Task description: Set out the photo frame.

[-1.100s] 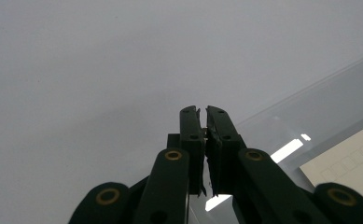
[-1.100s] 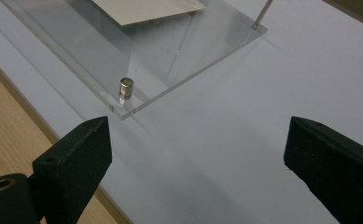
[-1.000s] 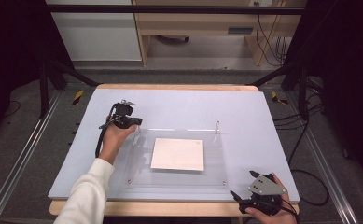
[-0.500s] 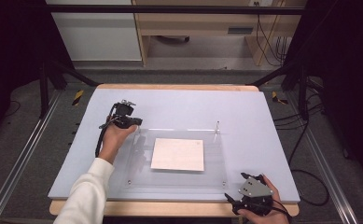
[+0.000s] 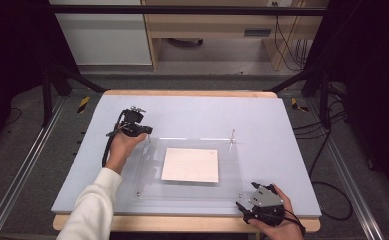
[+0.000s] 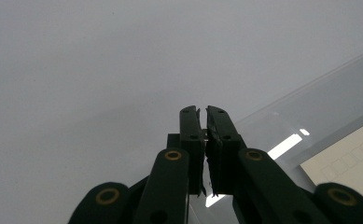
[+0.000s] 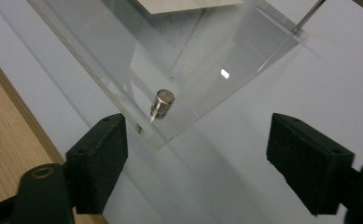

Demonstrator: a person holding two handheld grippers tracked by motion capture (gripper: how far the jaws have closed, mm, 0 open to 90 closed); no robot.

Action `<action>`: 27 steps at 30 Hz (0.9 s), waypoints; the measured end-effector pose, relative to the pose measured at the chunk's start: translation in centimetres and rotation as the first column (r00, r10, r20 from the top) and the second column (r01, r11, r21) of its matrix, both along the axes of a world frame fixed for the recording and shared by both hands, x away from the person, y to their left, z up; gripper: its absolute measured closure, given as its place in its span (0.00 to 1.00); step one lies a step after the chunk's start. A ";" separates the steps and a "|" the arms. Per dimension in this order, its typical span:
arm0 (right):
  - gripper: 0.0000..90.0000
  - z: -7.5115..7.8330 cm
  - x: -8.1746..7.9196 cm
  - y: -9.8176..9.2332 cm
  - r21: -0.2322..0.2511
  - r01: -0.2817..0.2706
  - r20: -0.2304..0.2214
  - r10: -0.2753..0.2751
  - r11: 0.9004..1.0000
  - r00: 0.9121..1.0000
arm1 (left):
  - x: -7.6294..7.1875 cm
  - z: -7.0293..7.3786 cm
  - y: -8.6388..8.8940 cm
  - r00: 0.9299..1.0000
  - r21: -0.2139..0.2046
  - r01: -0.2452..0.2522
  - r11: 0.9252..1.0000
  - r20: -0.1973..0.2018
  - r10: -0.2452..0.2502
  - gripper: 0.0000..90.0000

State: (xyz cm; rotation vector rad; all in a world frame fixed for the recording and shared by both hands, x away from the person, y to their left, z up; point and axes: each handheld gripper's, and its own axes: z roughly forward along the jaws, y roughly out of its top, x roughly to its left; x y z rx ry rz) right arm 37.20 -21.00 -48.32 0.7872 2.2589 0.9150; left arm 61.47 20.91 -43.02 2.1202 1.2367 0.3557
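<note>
A clear acrylic plate (image 5: 192, 192) lies on the blue-grey mat, with a white sheet of paper (image 5: 190, 164) under its middle. My left gripper (image 5: 147, 131) rests at the plate's far left corner, shut (image 6: 202, 112); I cannot make out anything between its pads. My right gripper (image 5: 245, 196) sits at the near right corner, open (image 7: 219, 154), and its jaws have just been closing. A small metal stud (image 7: 162, 103) stands in that corner of the plate, ahead of and between the pads, untouched.
A thin upright metal pin (image 5: 232, 135) stands at the plate's far right corner. Another small stud (image 5: 138, 194) marks the near left corner. The mat (image 5: 282, 125) covers a wooden table, whose edge (image 5: 182, 223) runs along the front. Dark frame rails flank both sides.
My right gripper has shifted left along the front edge toward the plate's near right corner, and its jaws have narrowed slightly. The left hand and gripper have stayed put.
</note>
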 end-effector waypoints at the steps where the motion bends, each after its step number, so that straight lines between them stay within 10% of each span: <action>1: 0.25 0.0 0.0 0.0 0.000 0.000 0.000 0.000 1.000 1.000 | 0.0 0.0 0.0 1.000 0.000 0.000 1.000 0.000 0.000 0.94; 27: 0.50 0.6 -0.5 1.1 -0.042 -0.090 0.105 0.094 0.995 0.990 | 0.1 -0.1 0.3 1.000 -0.008 0.027 1.000 0.010 -0.027 0.94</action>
